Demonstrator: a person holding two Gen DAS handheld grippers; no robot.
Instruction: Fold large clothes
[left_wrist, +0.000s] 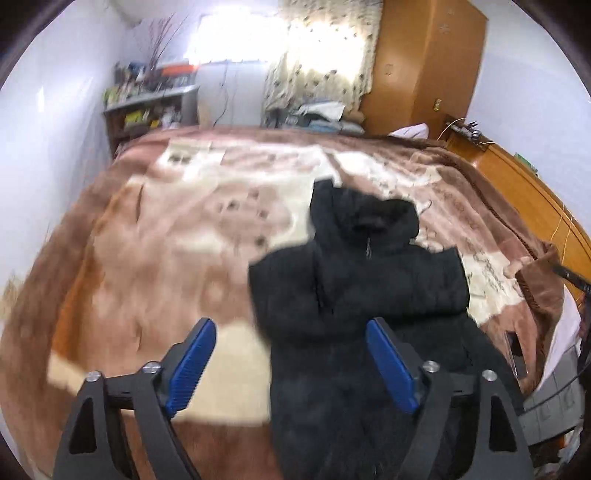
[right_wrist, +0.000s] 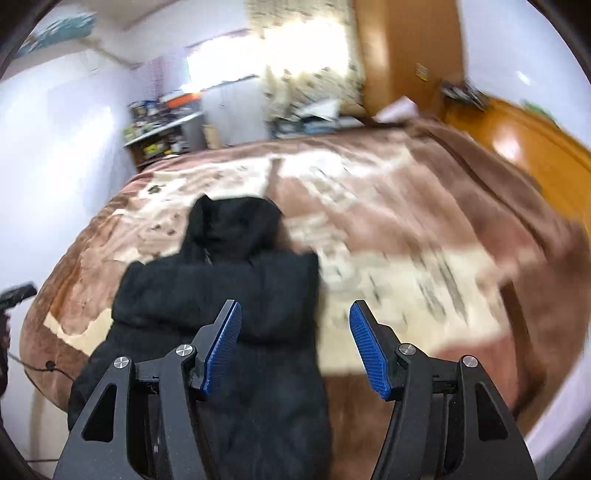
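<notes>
A black hooded puffer jacket lies on the bed, hood pointing away, both sleeves folded across its chest. My left gripper hovers open above the jacket's lower left part, with nothing between its blue pads. In the right wrist view the same jacket lies to the left and below. My right gripper is open over the jacket's right edge and the blanket, holding nothing. Both views are blurred by motion.
A brown and cream patterned blanket covers the whole bed. An orange wooden headboard and wardrobe stand at the right, a cluttered shelf at the far left. A dark object pokes in at the left edge.
</notes>
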